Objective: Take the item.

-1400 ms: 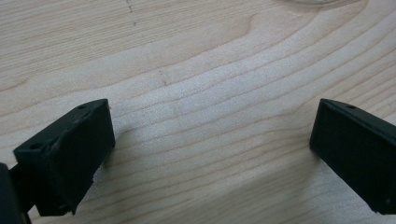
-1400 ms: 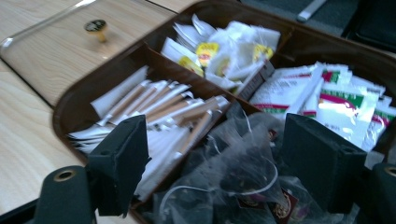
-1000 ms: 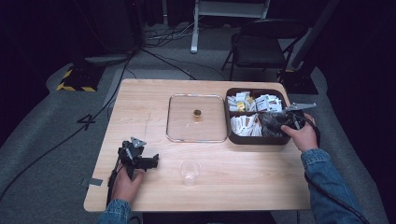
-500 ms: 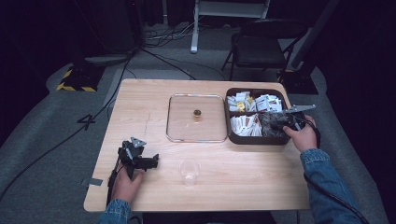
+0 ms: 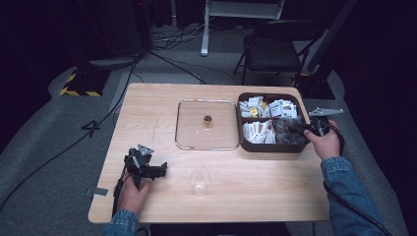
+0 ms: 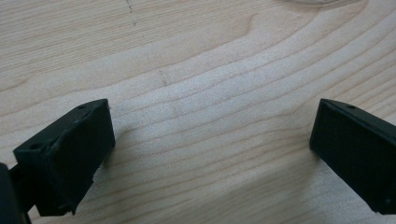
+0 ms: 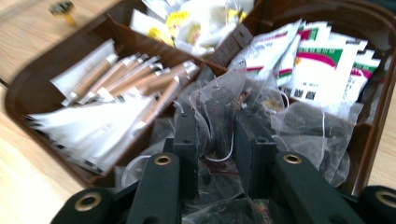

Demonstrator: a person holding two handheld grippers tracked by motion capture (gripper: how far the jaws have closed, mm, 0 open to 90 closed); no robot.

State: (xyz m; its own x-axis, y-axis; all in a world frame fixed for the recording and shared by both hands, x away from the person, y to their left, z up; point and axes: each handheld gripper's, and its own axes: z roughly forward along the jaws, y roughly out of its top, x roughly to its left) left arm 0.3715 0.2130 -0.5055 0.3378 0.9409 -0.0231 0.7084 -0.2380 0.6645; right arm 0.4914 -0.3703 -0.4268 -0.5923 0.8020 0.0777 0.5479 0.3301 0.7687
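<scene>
A clear tea bag (image 7: pixel 215 108) in the brown box (image 5: pixel 244 146) at the worktop's (image 5: pixel 147 105) right edge is clamped by the right gripper (image 7: pixel 215 140), its fingers (image 7: pixel 186 140) just closed. The left gripper (image 5: pixel 160 169), fingers spread, is held near the front left corner.

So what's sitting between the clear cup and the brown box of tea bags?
In the high view, only bare wood of the table lies between the clear cup and the brown box; the glass lid sits off to the side, beside the box.
</scene>
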